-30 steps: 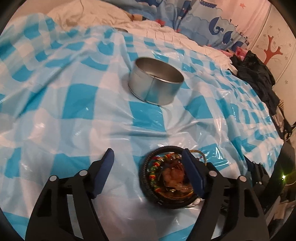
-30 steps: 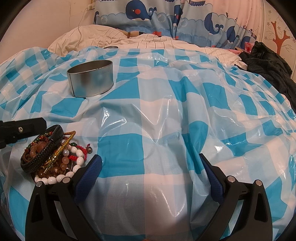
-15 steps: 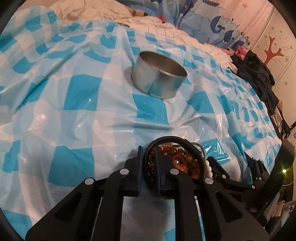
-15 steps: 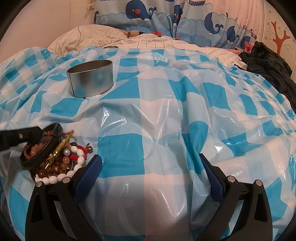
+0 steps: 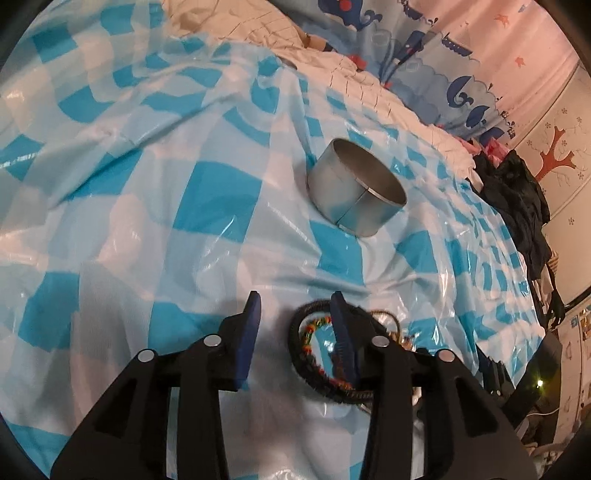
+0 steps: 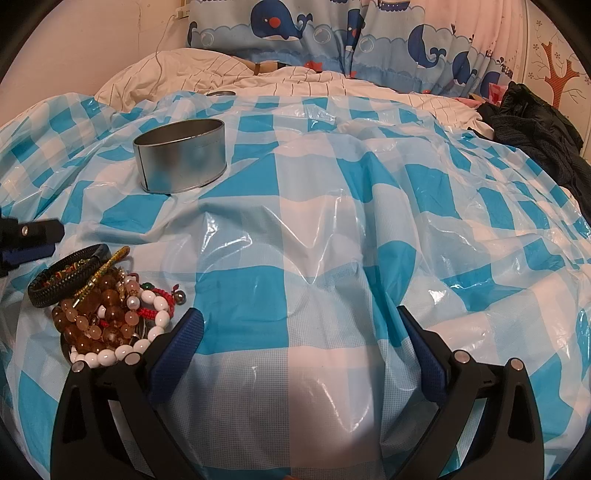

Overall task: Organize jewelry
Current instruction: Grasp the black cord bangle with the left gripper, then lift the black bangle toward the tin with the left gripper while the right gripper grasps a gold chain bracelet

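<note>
A pile of bracelets (image 6: 107,314) lies on the blue checked plastic sheet: amber beads, white beads, red cord and a gold strand. A black braided bracelet (image 5: 301,354) rests on its far left side (image 6: 62,284). My left gripper (image 5: 295,325) straddles that bracelet's left rim, its right finger (image 5: 341,339) standing inside the ring. Its jaws are opening and the pads do not press on the rim. A round silver tin (image 5: 354,192) stands open and upright beyond the pile (image 6: 181,160). My right gripper (image 6: 303,343) is wide open over bare sheet, just right of the pile.
The crinkled plastic sheet (image 6: 332,229) covers a bed with white bedding and whale-print pillows (image 6: 280,26) at the back. Dark clothing (image 6: 535,129) is heaped at the right edge. A small flat metal lid (image 6: 220,93) lies behind the tin.
The left gripper shut on the black bracelet's rim and tilted it up, then opened again; the bracelet lies back on the pile. The left view has swung. The right gripper has stayed put.
</note>
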A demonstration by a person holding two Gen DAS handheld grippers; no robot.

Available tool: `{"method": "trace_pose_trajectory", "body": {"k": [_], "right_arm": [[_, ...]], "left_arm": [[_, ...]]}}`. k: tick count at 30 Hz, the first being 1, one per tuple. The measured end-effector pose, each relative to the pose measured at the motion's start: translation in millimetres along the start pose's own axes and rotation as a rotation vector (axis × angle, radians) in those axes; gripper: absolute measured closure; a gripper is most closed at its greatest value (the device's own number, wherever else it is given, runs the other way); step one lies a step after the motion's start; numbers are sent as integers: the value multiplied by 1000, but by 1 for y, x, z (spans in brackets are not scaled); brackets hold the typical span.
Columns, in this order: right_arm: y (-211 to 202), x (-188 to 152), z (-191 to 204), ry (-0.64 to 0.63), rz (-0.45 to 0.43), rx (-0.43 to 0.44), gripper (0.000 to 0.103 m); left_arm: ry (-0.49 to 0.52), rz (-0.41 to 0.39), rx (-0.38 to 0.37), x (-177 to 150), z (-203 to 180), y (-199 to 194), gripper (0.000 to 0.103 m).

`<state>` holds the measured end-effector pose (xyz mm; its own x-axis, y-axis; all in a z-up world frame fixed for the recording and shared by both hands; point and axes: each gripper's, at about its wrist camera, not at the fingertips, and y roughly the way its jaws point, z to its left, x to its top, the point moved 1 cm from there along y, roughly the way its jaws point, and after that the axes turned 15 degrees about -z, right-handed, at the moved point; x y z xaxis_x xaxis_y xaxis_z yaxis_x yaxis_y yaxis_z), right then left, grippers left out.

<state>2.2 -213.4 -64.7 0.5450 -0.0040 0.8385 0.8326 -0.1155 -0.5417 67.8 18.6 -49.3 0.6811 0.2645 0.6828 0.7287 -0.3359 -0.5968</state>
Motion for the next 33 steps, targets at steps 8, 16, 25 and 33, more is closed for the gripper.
{"method": "trace_pose_trajectory", "body": {"k": [8, 16, 25, 33], "right_arm": [[0, 1, 1, 0, 1, 0, 6], [0, 1, 1, -1, 2, -1, 6], [-13, 5, -7, 84, -80, 68, 6], [-17, 31, 1, 179, -93, 377, 14]], "left_arm": [[118, 67, 36, -13, -15, 20, 93], [76, -74, -12, 5, -11, -16, 97], [39, -49, 59, 6, 10, -13, 97], [8, 26, 89, -3, 26, 0, 97]]}}
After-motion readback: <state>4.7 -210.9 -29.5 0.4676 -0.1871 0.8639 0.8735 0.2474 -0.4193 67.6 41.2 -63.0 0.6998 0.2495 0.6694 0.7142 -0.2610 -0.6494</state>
